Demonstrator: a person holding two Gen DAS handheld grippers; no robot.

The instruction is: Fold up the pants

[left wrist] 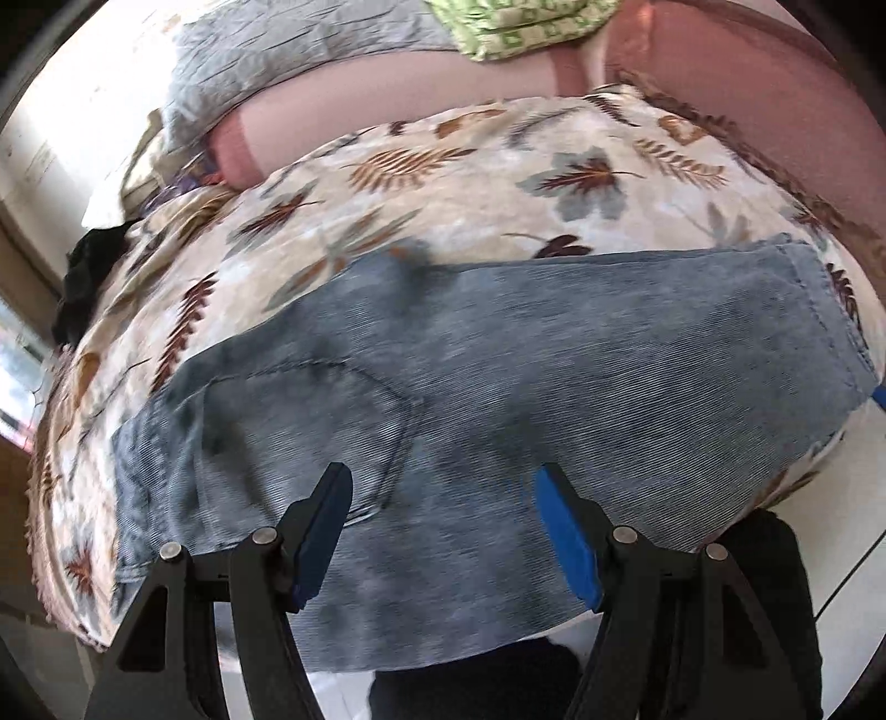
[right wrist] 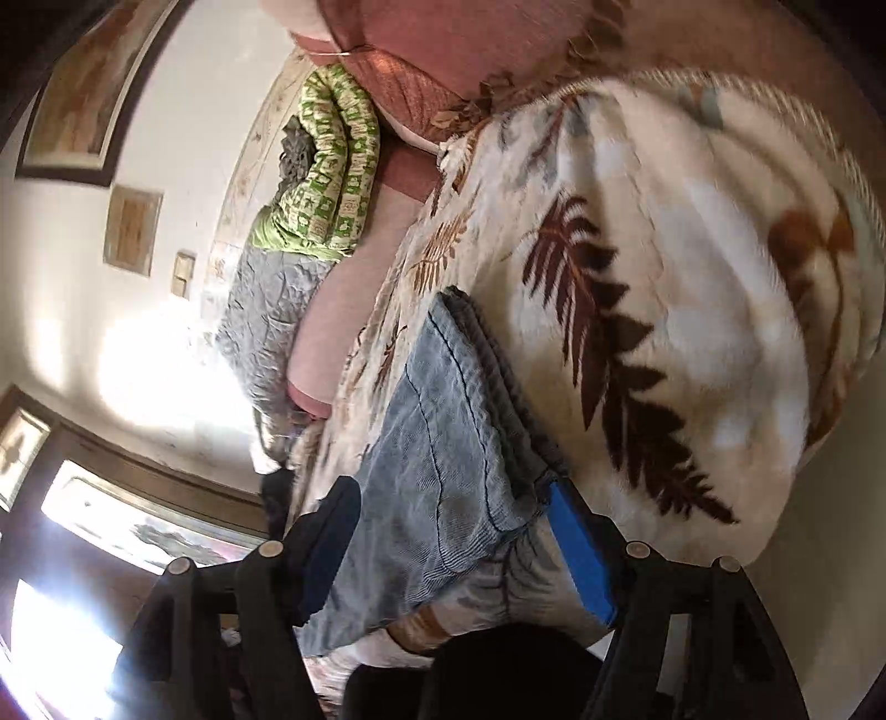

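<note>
Both tongs stood open when we looked. Our left tongs point(left wrist: 443, 531) hovered above the folded jeans point(left wrist: 498, 376) with their jaws spread and nothing between the pads; we could not tell whether the tips touched the denim. The jeans lay flat as a wide folded band on the leaf-print blanket point(left wrist: 443, 183) that covered the bed, near its front edge. Behind the blanket we saw a pink sheet point(left wrist: 387, 83), a grey quilt point(left wrist: 277, 50) and a green patterned cover point(left wrist: 515, 27). Further right, our right tongs point(right wrist: 443, 543) were tilted, jaws apart, with the end of the jeans point(right wrist: 443, 443) lying between them, the pads not pressing on it. To their right the blanket point(right wrist: 692, 332) ran on.
</note>
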